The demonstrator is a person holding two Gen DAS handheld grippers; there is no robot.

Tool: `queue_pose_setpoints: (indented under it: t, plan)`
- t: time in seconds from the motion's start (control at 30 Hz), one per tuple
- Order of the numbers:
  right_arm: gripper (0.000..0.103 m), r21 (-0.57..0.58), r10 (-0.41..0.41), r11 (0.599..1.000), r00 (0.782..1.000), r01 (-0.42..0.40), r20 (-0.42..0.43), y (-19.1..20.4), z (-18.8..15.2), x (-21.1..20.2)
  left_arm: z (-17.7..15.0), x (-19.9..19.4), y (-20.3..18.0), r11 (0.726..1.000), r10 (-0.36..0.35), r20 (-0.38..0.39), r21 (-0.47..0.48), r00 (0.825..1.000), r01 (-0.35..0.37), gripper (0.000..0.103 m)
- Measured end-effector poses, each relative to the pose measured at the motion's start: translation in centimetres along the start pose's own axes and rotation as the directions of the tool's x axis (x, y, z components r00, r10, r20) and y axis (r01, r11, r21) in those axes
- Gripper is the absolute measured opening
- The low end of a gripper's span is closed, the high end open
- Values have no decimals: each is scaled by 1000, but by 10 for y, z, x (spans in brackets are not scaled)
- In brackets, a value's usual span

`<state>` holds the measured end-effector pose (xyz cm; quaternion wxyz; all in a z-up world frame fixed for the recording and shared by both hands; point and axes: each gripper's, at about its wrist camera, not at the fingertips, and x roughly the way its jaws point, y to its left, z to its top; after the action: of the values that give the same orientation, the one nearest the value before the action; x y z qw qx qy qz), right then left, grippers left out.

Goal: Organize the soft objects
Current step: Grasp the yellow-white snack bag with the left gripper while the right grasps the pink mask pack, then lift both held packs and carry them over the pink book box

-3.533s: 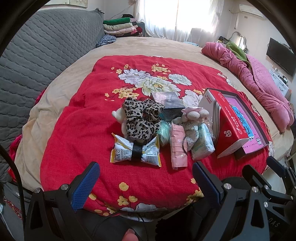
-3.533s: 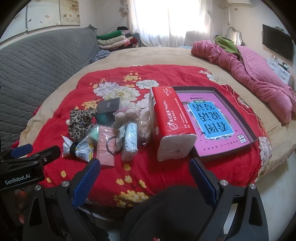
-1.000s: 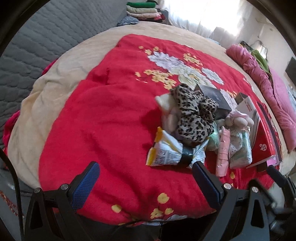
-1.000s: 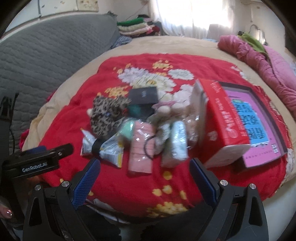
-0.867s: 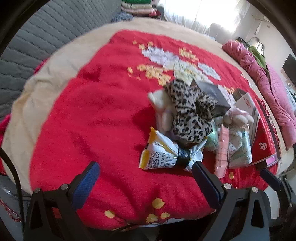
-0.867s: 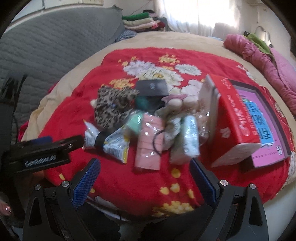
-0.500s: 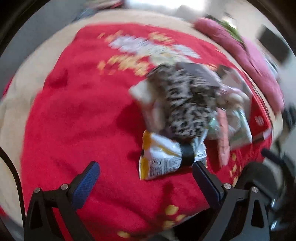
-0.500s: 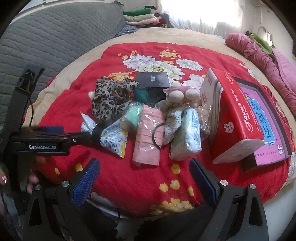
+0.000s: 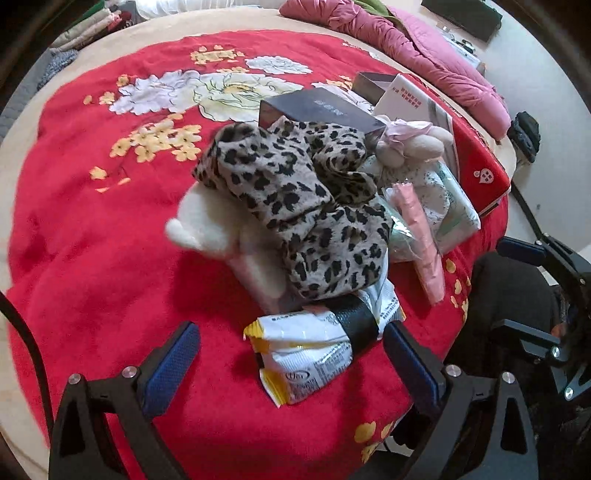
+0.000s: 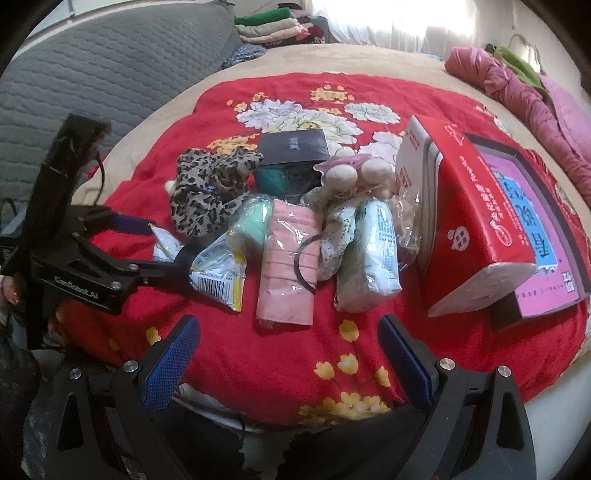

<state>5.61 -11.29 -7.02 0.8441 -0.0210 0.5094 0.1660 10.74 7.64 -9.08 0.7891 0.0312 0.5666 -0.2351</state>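
Note:
A pile of soft things lies on the red floral blanket (image 9: 92, 240). A white and yellow packet with a black band (image 9: 317, 343) lies between the wide open jaws of my left gripper (image 9: 288, 354); in the right wrist view that gripper (image 10: 162, 243) straddles the packet (image 10: 218, 269). Behind it are a leopard-print cloth (image 9: 295, 199), a white plush (image 9: 210, 225), a pink pack (image 10: 288, 266), a pale green pack (image 10: 369, 258) and a plush doll (image 10: 354, 173). My right gripper (image 10: 288, 354) is open and empty at the blanket's front edge.
A red tissue box (image 10: 472, 218) leans on a flat box with a purple lid (image 10: 535, 221) at the right. A black box (image 10: 291, 147) sits behind the pile. A pink quilt (image 10: 524, 85) and folded clothes (image 10: 273, 22) lie farther back.
My left gripper has moved forward and low over the blanket, bringing its open jaws around the banded packet. My right gripper has come closer to the pile.

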Motion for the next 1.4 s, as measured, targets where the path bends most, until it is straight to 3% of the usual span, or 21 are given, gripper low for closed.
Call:
queue_pose_setpoints:
  t: [0.17,0.33,0.43,0.6,0.77,1.03,1.2,1.33,1.4]
  plan:
    - [97,19,-21,1000,999,22,-24,4,9,17,0,8,3,991,-134,-13,-25,991,134,72]
    - [96,6,-69,998,997,69,-41,13,19,37,-2,8,-2,988,-156,-19,14,988,156,66]
    - [86,-12,-74,997,997,73,-36,18,21,43,-2,7,-8,988,-150,-26,41,988,151,60]
    - [54,-38,-105,994,992,103,-68,13,21,56,-8,8,-22,975,-191,-62,100,980,196,56]
    - [45,1,-89,996,991,90,-95,-4,19,66,-9,20,-36,976,-155,-98,138,983,168,56]
    - [40,-29,-68,997,997,67,-48,-12,18,55,11,29,-34,973,-228,-68,20,971,230,56]
    - [40,-12,-32,999,997,31,-74,-16,17,59,14,35,-29,953,-298,-27,-65,954,296,55]
    - [40,-34,-46,998,996,44,-71,-13,16,60,13,41,-27,926,-351,20,-139,936,350,44]
    - [39,-37,-50,998,996,47,-68,-13,15,58,13,44,-33,932,-330,18,-153,944,329,43]
